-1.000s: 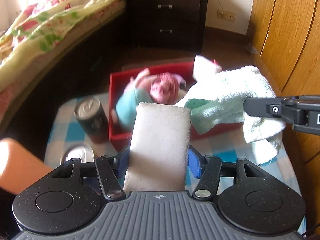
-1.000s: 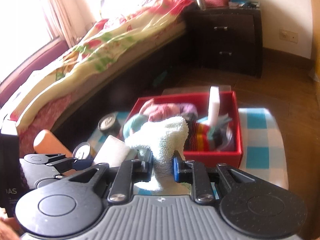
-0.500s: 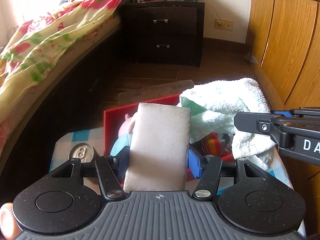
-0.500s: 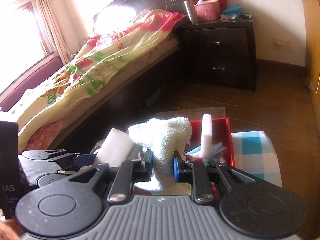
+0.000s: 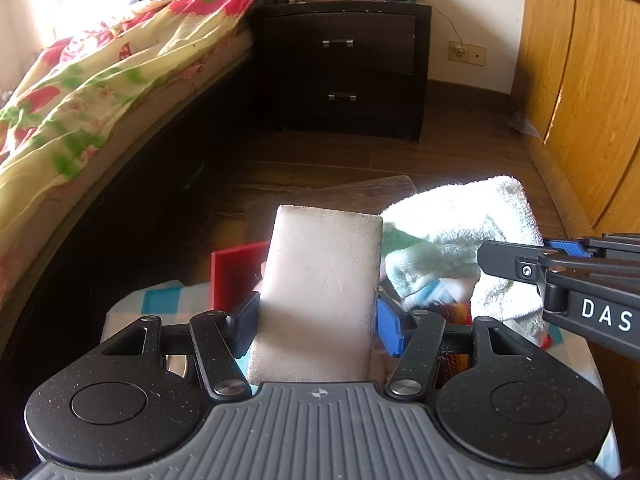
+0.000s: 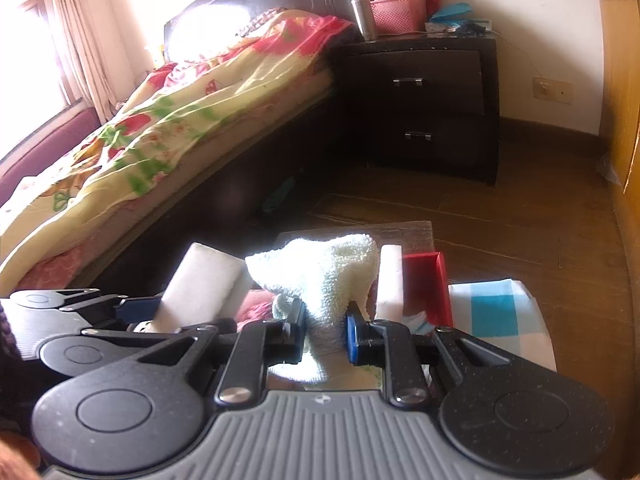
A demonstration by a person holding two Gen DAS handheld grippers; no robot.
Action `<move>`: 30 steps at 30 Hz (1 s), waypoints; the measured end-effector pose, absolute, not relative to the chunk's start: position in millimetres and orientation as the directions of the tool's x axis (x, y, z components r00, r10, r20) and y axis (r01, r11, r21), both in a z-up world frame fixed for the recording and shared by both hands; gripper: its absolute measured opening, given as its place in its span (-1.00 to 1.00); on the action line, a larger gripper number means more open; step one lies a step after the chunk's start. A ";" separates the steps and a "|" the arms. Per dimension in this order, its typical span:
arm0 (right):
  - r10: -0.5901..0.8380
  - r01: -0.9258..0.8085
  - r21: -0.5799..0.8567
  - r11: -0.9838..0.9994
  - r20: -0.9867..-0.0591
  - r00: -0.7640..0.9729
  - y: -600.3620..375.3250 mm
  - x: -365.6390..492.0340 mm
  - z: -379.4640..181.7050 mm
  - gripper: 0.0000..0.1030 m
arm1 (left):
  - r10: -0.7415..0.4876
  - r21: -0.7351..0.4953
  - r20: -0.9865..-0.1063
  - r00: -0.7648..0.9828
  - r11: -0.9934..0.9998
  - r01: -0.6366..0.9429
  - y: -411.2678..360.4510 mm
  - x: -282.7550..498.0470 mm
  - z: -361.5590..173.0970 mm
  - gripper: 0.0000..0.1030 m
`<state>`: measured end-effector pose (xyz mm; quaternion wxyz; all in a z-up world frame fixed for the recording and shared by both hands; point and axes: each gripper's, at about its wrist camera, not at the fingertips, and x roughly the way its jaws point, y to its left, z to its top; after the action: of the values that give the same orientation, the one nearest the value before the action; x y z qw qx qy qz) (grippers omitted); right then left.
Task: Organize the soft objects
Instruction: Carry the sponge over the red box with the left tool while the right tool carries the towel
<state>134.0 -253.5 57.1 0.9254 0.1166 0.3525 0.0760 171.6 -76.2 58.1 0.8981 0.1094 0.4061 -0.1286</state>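
My left gripper [image 5: 316, 324] is shut on a white rectangular sponge [image 5: 320, 292] that stands upright between the pads. My right gripper [image 6: 326, 334] is shut on a pale green-white towel [image 6: 320, 276] bunched above its fingers; the same towel [image 5: 460, 240] shows at the right of the left wrist view, with the right gripper's body beside it. Both grippers hover over a red box [image 6: 426, 284] on a blue-and-white checked cloth [image 6: 500, 312]. The box [image 5: 236, 272] is mostly hidden behind sponge and towel. Another white sponge [image 6: 390, 280] stands upright inside it.
A bed with a floral blanket [image 5: 100, 80] runs along the left. A dark two-drawer nightstand [image 5: 344, 68] stands at the back, with a wooden wardrobe [image 5: 580, 100] on the right. Brown floor lies beyond the box. Colourful soft items [image 5: 452, 312] peek out inside the box.
Both grippers have moved forward over the red box with their loads still held. The cans and pink plush toy seen earlier have dropped out of sight beneath them.
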 end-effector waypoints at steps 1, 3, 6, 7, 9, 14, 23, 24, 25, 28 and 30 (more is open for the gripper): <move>0.217 -0.055 0.265 0.963 -0.636 0.740 -253.6 138.5 55.6 -1.00 | -0.139 0.095 -0.756 0.639 0.943 0.318 -76.6 174.3 56.9 0.16; 0.210 -0.051 0.257 0.965 -0.638 0.741 -253.5 145.6 53.0 -1.00 | -0.136 0.100 -0.757 0.640 0.943 0.318 -79.1 178.9 54.6 0.16; 0.204 -0.052 0.247 0.968 -0.646 0.736 -251.2 153.6 48.2 -1.00 | -0.132 0.104 -0.756 0.642 0.943 0.317 -82.3 184.3 51.3 0.16; 0.202 -0.052 0.243 0.969 -0.648 0.735 -250.2 155.3 46.7 -1.00 | -0.132 0.104 -0.757 0.640 0.943 0.317 -83.4 186.2 49.7 0.17; 0.198 -0.050 0.238 0.970 -0.654 0.730 -249.1 159.6 41.6 -1.00 | -0.129 0.103 -0.756 0.642 0.945 0.311 -84.2 188.3 47.1 0.17; 0.187 -0.045 0.223 0.974 -0.674 0.714 -246.9 166.8 29.6 -1.00 | -0.124 0.103 -0.769 0.627 0.944 0.314 -84.9 196.1 38.1 0.17; 0.153 -0.031 0.179 0.983 -0.723 0.674 -243.3 182.3 6.5 -1.00 | -0.116 0.110 -0.785 0.609 0.941 0.320 -92.4 208.3 24.0 0.19; 0.149 -0.028 0.175 0.984 -0.731 0.666 -242.8 183.9 3.6 -1.00 | -0.109 0.118 -0.786 0.609 0.940 0.321 -92.8 208.7 22.4 0.19; 0.145 -0.023 0.173 0.985 -0.738 0.659 -243.0 185.3 0.6 -1.00 | -0.103 0.122 -0.788 0.606 0.940 0.319 -93.5 209.2 20.6 0.21; 0.149 0.001 0.199 0.980 -0.740 0.656 -248.7 185.2 -4.3 -0.96 | -0.102 0.114 -0.795 0.597 0.943 0.313 -92.0 208.9 17.3 0.36; 0.146 0.013 0.203 0.979 -0.742 0.654 -252.6 184.5 -5.7 -0.93 | -0.099 0.112 -0.796 0.598 0.945 0.306 -90.2 207.5 17.3 0.46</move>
<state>184.5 -252.6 -5.7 0.9044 0.0956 0.4143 0.0367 207.5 -90.2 17.3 0.8858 0.1193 0.4337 -0.1143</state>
